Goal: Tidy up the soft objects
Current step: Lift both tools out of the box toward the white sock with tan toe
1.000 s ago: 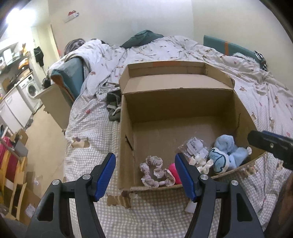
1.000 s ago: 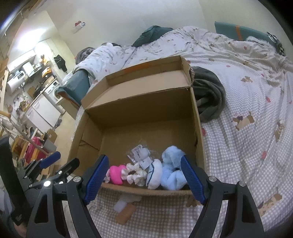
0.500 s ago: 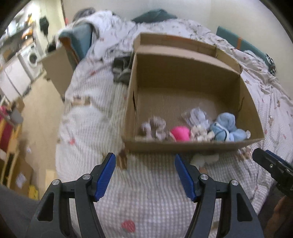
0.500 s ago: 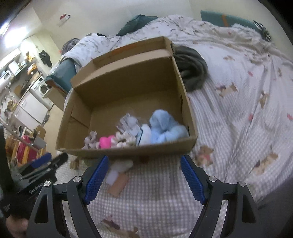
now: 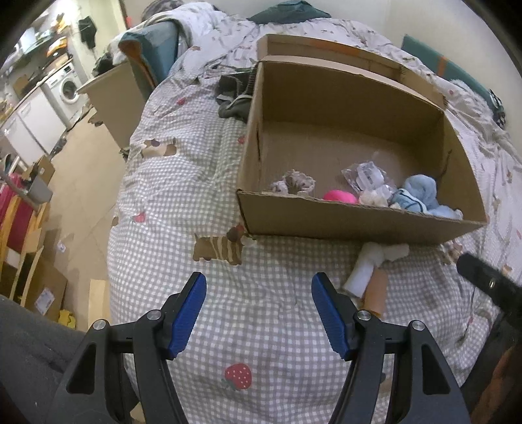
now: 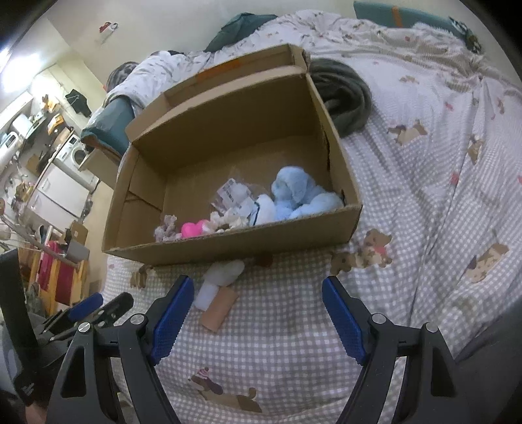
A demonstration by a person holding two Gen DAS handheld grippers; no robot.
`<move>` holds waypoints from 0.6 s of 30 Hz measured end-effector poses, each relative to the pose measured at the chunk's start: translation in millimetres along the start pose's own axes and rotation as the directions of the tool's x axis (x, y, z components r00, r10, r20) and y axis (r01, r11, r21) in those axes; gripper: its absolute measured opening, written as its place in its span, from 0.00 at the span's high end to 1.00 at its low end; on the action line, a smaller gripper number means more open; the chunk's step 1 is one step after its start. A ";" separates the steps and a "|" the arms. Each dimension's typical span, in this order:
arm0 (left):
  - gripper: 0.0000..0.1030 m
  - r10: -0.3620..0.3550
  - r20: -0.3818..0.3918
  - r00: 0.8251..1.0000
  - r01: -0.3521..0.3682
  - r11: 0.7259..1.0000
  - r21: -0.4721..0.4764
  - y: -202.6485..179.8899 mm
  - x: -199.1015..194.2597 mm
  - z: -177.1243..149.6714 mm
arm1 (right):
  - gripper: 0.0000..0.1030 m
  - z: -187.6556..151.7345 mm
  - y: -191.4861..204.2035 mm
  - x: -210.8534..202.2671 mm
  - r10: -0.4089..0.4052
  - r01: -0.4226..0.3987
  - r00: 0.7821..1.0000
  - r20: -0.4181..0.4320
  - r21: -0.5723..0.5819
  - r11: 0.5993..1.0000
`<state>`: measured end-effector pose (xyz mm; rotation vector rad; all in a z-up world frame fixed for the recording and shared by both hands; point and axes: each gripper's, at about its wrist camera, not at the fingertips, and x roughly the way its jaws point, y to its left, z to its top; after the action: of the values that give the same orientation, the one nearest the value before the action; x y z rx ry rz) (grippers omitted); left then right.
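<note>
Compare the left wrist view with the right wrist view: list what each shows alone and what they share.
Left wrist only: a strawberry print on the checked bedspread below the open left gripper.
Right wrist only: the whole dark grey garment behind the box, framed by the open right gripper.
Both: the cardboard box, the blue plush, the pink item and the white-and-tan piece outside it.

Looked like a small lived-in home: bed with checked quilt (image 5: 202, 182) printed with dogs and strawberries, rumpled duvet (image 6: 375, 29), washing machine (image 5: 67, 88) and white cabinets (image 6: 60, 192) beyond, tiled floor (image 5: 78, 182).
</note>
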<state>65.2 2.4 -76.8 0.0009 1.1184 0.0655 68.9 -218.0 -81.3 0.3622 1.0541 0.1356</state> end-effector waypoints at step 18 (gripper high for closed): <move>0.38 -0.018 -0.120 0.993 0.006 0.995 -0.100 8.9 34.5 7.3 | 0.40 -13.9 51.9 76.7 0.021 -0.062 0.976 -0.216 -0.183 0.981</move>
<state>86.3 13.3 -104.3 -0.0998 1.2356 0.1111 97.9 -145.0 -132.3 0.2000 1.2347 0.3161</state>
